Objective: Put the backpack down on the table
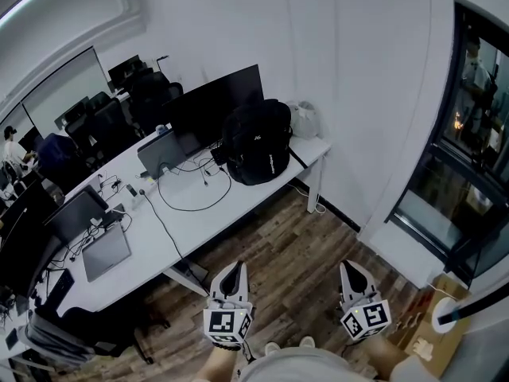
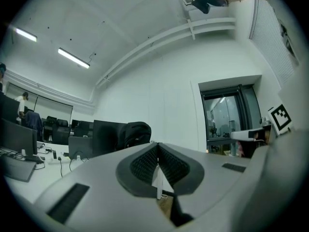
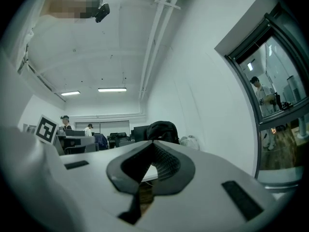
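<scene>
Bright, even light pours from the ceiling strip lights (image 2: 73, 58); both gripper views bend hard toward black-vignetted edges, the close jaws soft.

Long white table (image 1: 225, 213) ahead of me, standing on wood floor (image 1: 294, 253). Black backpack (image 1: 258, 142) sits upright at its R end, w/ a white bag (image 1: 304, 121) just beside it on the corner. Big dark monitor (image 1: 213, 106) along the back, open laptop (image 1: 161, 154) L of the backpack, black cable (image 1: 191, 210) looped in front. 2nd laptop (image 1: 105, 251) further L, nr the front edge.
</scene>
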`<move>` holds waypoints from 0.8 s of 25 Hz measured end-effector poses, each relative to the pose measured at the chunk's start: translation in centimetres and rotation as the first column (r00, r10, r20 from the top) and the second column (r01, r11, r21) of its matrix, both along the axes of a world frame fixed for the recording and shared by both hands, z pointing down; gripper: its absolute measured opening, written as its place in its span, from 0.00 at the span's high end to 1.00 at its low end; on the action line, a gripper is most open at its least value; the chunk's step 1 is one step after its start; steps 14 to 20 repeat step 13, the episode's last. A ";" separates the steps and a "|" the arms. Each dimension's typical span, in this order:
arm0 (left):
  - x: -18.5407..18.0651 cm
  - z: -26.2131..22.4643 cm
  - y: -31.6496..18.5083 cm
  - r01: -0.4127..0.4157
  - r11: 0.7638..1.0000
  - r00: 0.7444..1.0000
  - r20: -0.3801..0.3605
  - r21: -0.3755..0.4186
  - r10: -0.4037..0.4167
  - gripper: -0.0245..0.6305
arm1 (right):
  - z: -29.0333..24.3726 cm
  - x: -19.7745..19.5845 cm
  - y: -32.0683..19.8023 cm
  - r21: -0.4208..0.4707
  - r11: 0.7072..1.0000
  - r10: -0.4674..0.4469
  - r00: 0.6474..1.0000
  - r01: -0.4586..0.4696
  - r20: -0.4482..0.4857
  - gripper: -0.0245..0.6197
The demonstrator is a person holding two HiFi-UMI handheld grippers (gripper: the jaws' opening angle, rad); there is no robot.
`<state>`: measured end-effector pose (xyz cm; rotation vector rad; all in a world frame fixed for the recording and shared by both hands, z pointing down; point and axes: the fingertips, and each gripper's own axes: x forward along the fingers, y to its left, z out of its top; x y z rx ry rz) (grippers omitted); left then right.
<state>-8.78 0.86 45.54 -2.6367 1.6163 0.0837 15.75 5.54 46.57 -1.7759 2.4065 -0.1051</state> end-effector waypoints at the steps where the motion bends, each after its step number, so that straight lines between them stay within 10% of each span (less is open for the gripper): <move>1: 0.1 0.0 -0.1 -0.003 1.000 1.000 0.004 -0.004 0.003 0.95 | 0.0 0.0 -0.1 -0.001 1.000 0.001 1.000 -0.001 0.002 0.94; 20: 0.4 0.7 -0.4 -0.011 1.000 1.000 0.024 -0.014 0.011 0.95 | 0.3 -0.2 -0.7 0.003 1.000 -0.013 1.000 0.013 0.021 0.94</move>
